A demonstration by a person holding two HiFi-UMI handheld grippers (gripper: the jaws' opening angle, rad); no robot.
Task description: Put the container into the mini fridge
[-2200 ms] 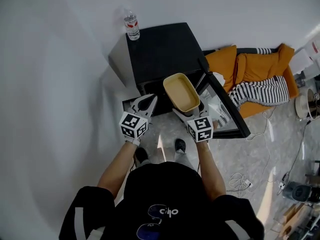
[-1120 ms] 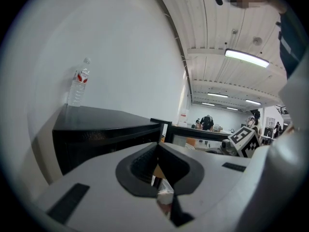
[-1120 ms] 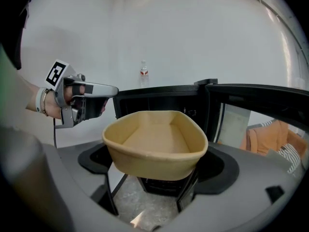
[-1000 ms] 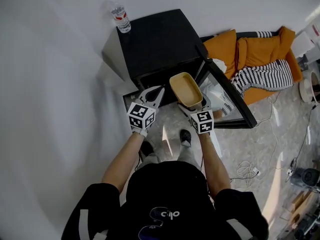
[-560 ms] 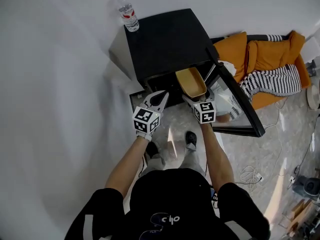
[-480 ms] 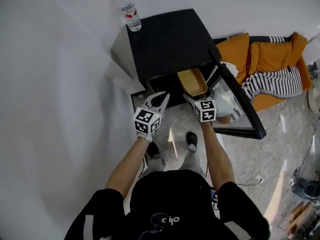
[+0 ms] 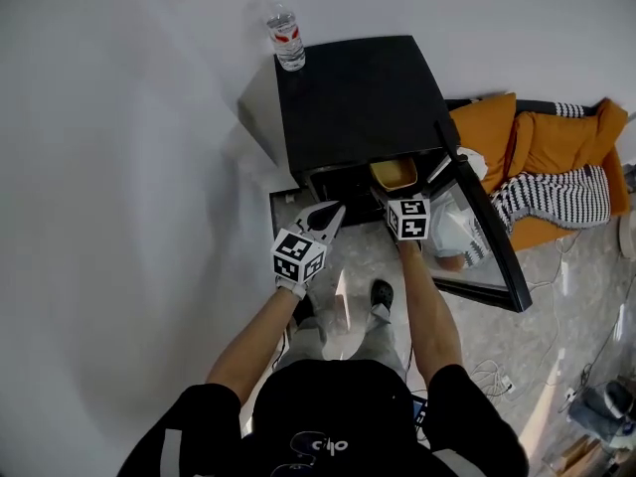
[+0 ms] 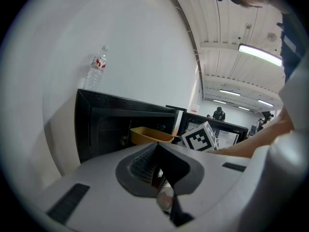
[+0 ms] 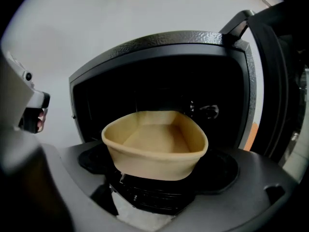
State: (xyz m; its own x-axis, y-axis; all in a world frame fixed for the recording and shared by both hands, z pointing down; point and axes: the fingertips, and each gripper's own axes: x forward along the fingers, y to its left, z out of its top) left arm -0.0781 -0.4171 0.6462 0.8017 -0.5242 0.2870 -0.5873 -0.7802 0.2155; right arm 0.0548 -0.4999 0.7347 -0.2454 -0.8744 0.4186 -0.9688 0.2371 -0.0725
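The container (image 9: 155, 141), a matte tan tub with rounded corners, sloping walls and a thick rolled rim, is empty and sits level in the right gripper (image 9: 154, 177), whose ribbed black jaws pinch its near wall from below. In the head view its far half lies under the top edge of the mini fridge (image 7: 358, 97), a black box with a finely pebbled shell and a dark cavity; whether the tub touches the floor of that cavity cannot be told. The glass-fronted door (image 7: 484, 241) stands swung open to the right. The left gripper (image 8: 157, 151), smooth grey plastic with ridged dark pads, hangs just left of the opening with its jaws pressed together on nothing. A clear plastic water bottle (image 7: 286, 43) stands upright on the fridge's back left corner.
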